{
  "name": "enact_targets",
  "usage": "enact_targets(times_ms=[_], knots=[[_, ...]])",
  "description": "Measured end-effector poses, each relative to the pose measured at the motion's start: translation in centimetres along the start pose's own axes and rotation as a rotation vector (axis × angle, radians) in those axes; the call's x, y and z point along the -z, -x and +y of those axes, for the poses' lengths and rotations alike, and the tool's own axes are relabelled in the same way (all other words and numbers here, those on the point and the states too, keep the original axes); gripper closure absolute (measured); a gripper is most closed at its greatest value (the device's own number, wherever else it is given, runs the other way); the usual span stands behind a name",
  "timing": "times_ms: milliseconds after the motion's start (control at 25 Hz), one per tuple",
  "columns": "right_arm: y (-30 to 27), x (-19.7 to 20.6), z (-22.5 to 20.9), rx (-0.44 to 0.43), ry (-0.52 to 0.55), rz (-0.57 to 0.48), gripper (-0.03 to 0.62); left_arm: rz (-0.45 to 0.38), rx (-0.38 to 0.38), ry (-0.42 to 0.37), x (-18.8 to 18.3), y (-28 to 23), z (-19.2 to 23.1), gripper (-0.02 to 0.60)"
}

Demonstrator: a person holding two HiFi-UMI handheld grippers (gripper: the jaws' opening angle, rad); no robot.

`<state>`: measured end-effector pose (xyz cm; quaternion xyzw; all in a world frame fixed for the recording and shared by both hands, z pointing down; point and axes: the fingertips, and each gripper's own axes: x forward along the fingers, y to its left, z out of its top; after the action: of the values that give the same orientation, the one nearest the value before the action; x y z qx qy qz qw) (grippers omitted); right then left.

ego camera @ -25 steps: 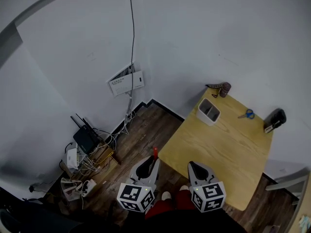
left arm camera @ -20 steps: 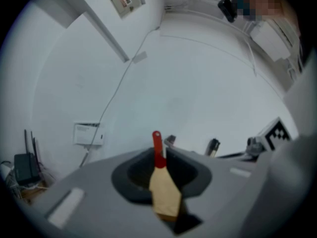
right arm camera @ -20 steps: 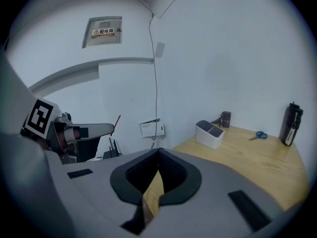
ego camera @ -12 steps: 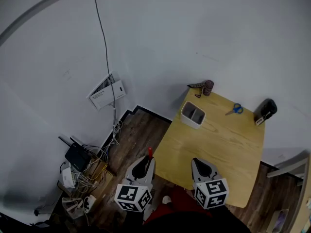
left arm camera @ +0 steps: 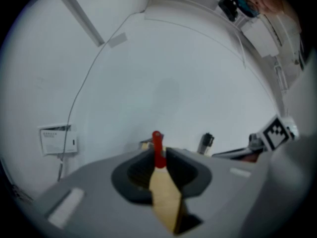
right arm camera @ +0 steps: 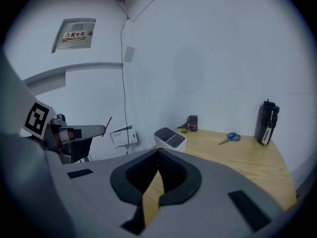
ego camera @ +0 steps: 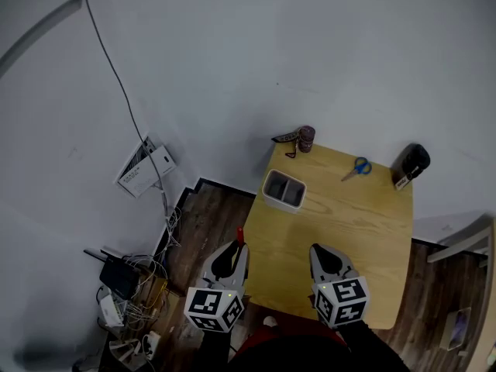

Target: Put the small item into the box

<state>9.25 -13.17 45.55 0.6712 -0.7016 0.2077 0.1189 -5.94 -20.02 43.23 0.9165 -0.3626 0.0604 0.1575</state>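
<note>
Left gripper view reveals left tool (left arm camera: 158, 151) pinching red stick (left arm camera: 157, 140); right tool (right arm camera: 158, 151) sits closed, empty.

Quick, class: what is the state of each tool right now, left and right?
Left tool: closed on a red stick.
Right tool: closed, nothing in it.

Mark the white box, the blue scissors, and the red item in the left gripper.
white box (ego camera: 273, 201): head view, near outer wall.
blue scissors (ego camera: 361, 163): head view, handle loops.
red item (left arm camera: 158, 151): left gripper view, shaft between the jaws.
</note>
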Motion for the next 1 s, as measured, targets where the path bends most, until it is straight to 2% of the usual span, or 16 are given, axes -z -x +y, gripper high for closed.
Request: enact_targets(times_ms=[760,1000], knots=[[-3.4,-2.7,-8.3,0.057,-0.092,-0.04,0.586,0.069,0.087,-0.15,-2.7,-12.1,-3.2,0.511],[-3.1,-2.6,-10.2,0.114,-0.134,-0.047,0.586,0.086,0.137,-0.191,-3.3,-14.9,-4.5,0.511]])
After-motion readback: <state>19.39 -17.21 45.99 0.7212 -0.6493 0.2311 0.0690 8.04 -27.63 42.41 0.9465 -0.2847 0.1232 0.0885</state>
